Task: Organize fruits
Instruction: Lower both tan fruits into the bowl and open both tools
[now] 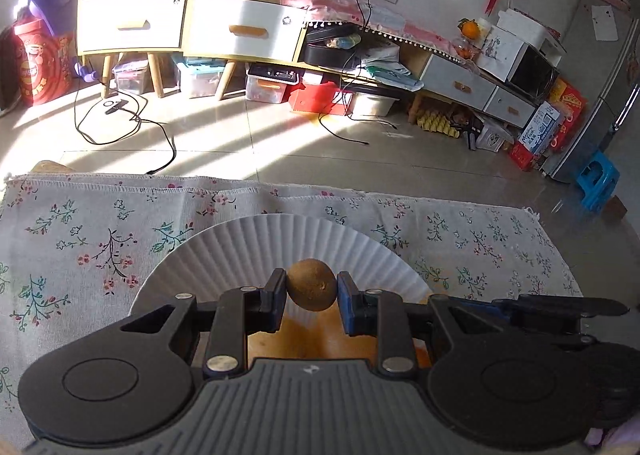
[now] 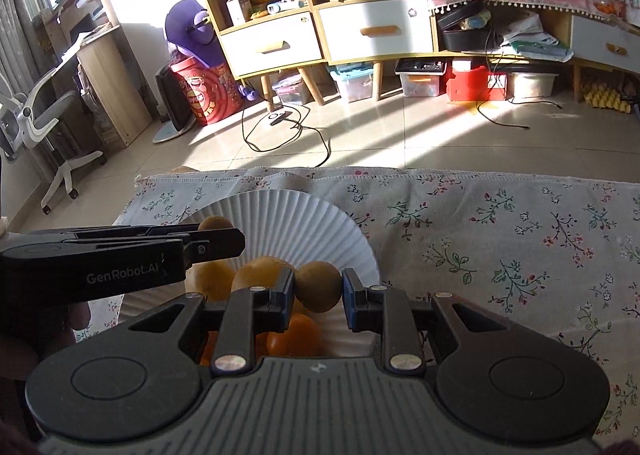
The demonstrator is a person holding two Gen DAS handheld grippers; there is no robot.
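Brown fuzzy oval kiwi (image 1: 312, 285) pinched between the pads of the left gripper (image 1: 312, 287), jaws closed on it, held above the white ribbed paper plate (image 1: 256, 243). Second brown kiwi (image 2: 319, 286) clamped likewise in the right gripper (image 2: 319, 289), over the same plate's right side. Below and left of the right tool's fingers: round orange-yellow citrus fruits (image 2: 256, 275) lying in the plate. Plate sits on the floral-print white cloth (image 2: 500, 239) ahead of both tools
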